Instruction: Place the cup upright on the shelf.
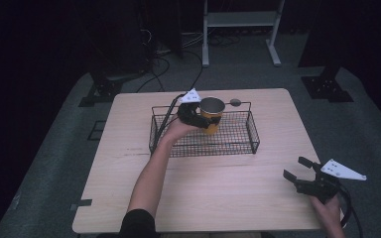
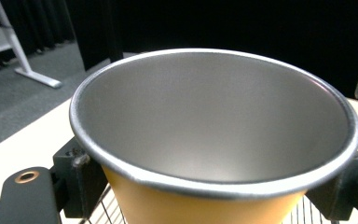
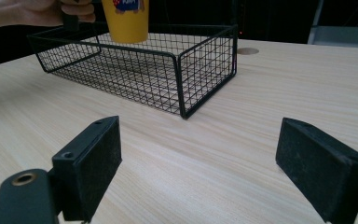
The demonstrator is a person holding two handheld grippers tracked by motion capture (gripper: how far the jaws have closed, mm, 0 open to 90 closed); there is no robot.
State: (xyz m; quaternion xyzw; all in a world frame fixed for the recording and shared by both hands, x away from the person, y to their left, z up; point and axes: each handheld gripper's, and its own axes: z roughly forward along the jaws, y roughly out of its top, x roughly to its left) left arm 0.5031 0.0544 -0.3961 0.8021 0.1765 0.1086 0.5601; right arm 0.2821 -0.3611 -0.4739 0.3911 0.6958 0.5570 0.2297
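The left gripper (image 1: pixel 198 120) is clamped on a yellow cup (image 1: pixel 212 115) and holds it upright over the back left part of a black wire basket (image 1: pixel 243 144), which stands on the wooden worktop (image 1: pixel 208 198). The high view does not settle whether the cup base touches the basket floor.

The left gripper view looks down into the cup (image 2: pixel 214 121): a bare grey metal interior with a rolled rim, yellow outer wall below it. One black jaw sits against the wall on each side, just under the rim.

The right gripper view adds the cup's lower half (image 3: pixel 126 21) from the side, with a printed label at the top edge of the frame; the print is too small to read. The same view shows the basket (image 3: pixel 182 74) as a low rectangular mesh tray with a thicker wire frame, and a hand (image 3: pixel 42 11) behind its far corner.

The right gripper (image 1: pixel 300 173) hovers near the front right corner of the worktop, well apart from the basket. Its jaws stand wide apart with bare worktop (image 3: pixel 205 154) between them.
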